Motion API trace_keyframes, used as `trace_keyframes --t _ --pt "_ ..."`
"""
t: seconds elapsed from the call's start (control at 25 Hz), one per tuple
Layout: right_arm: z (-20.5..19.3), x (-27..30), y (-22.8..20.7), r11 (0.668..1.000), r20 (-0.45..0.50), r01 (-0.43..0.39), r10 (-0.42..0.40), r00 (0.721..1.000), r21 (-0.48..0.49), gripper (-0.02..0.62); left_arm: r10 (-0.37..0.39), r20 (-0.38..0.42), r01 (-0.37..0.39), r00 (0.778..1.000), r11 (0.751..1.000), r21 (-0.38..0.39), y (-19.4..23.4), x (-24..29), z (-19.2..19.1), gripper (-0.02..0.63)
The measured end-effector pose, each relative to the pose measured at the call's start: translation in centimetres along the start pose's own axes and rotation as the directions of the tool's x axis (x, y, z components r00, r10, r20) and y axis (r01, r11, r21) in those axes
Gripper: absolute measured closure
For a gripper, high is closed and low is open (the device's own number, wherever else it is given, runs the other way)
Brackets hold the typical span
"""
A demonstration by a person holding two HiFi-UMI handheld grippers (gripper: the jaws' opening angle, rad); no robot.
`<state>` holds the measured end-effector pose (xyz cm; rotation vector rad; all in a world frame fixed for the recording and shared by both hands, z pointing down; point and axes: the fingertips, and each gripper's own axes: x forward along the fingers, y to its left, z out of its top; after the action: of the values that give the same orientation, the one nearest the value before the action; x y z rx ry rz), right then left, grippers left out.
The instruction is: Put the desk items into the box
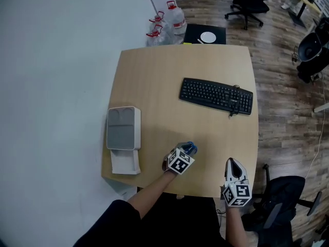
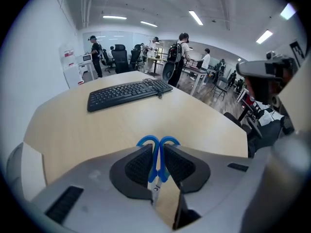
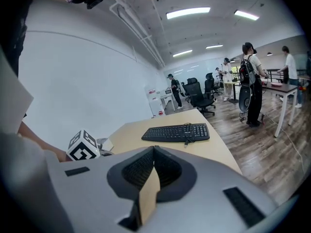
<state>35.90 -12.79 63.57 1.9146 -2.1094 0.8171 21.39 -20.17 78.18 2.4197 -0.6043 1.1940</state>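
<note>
Between left tongs (image 2: 157, 149) — blue scissors (image 2: 156, 166), handles clamped.

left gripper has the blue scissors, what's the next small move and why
Probably swing the left gripper left toward the box: its fingers are clamped on the scissors, and the box sits at the left edge of the table, apart from the gripper.

No writing is legible anywhere (the keyboard (image 1: 216, 95) legends are too small).
</note>
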Motion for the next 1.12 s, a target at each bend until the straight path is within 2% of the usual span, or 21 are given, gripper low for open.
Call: trace_keyframes --t 0.16,0.4,0.76,1.12 --pt "0.8 0.7 3.1 0.998 0.016 -0.046 0.046 0.999 -0.045 0.535 0.014 0.065 -0.011 0.998 0.999 -0.044 0.2 -4.2 -0.2 0.529" --pt "0.8 1.6 10.1 0.989 0.004 -0.119 0.119 0.993 -0.089 0.535 0.047 0.207 0.001 0.977 0.974 -0.227 2.4 -11.8 -1.0 0.529" --pt "-0.6 2.7 21.9 0.961 -0.020 -0.227 0.226 0.974 -0.156 0.535 0.130 0.284 -0.042 0.950 0.954 -0.296 6.4 -21.3 -5.7 0.529" --pt "-2.9 3.0 31.0 0.933 -0.065 -0.288 0.281 0.958 -0.214 0.535 0.201 0.327 -0.085 0.923 0.938 -0.336 10.2 -29.3 -10.4 0.529"
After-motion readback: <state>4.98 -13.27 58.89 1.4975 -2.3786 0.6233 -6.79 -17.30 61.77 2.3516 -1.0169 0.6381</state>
